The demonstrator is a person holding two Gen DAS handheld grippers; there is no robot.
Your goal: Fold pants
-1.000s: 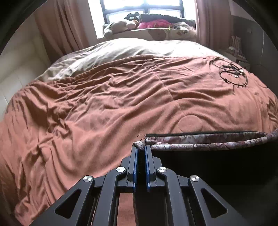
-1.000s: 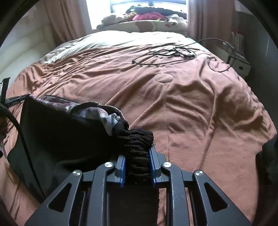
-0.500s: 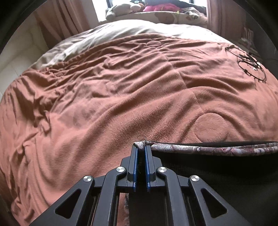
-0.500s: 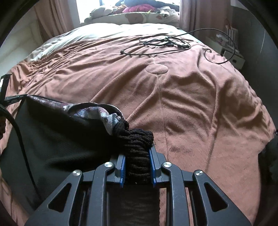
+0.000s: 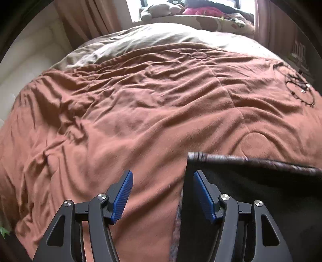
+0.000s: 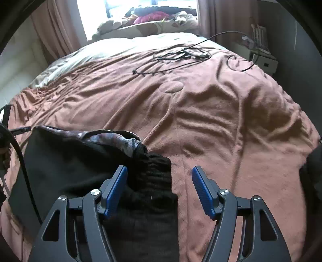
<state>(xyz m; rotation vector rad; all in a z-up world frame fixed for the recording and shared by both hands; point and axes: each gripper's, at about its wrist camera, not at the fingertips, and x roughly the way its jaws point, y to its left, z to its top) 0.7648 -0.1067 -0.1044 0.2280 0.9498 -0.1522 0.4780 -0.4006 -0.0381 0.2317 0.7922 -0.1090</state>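
The black pants [image 5: 261, 191] with a patterned lining edge lie on the brown bedspread [image 5: 140, 100]. In the left wrist view my left gripper [image 5: 163, 189] has its jaws opening; the pants' corner lies by the right pad, and neither pad presses on it. In the right wrist view my right gripper [image 6: 159, 183] is also opening. The ribbed black waistband [image 6: 157, 171] of the pants [image 6: 66, 165] rests between its blue pads [image 6: 116, 187], loose on the bed.
A tangle of black cables [image 6: 181, 56] lies on the far part of the bedspread [image 6: 221, 121]; the cables [image 5: 299, 88] show at the right in the left view. Pillows and stuffed toys [image 5: 181, 12] sit by the window. A shelf [image 6: 259, 52] stands right of the bed.
Both grippers were shut on the pants' edge and waistband; now both have spread their jaws and let the cloth go. The left gripper moved down and left, so the corner sits to its right.
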